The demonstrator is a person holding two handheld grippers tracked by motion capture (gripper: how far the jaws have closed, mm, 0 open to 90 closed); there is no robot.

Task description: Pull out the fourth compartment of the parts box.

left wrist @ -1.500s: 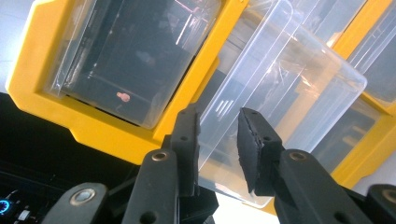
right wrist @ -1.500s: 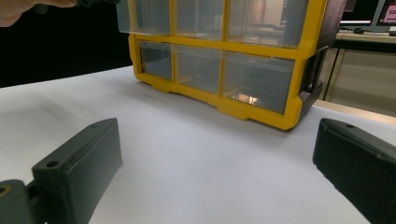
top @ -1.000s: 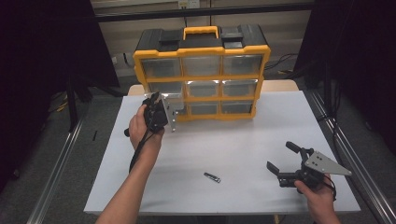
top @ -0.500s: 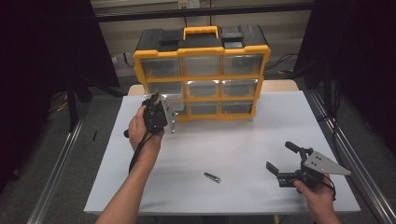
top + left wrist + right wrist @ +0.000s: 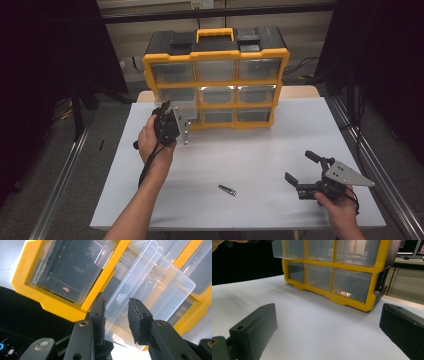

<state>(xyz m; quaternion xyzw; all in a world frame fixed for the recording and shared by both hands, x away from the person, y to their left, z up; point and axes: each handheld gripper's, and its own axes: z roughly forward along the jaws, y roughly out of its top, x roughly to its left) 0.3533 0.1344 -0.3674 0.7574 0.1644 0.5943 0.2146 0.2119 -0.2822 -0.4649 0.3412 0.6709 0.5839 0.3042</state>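
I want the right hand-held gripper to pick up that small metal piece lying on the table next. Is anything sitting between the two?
Nothing visible does. The small metal piece lies alone on the white table, and the stretch between it and the open right hand-held gripper is bare. The yellow drawer organizer stands farther back.

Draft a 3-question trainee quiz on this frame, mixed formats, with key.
1. True or false: the right hand-held gripper is shut on the small metal item lying on the table.
2. Which drawer of the yellow organizer is pulled out? A) middle-left B) top-right C) bottom-right
3. Fill in: the left hand-held gripper has its jaws around the front of the clear ____.

Key: 1 false, it is open and apart from the item; 2 A; 3 drawer.
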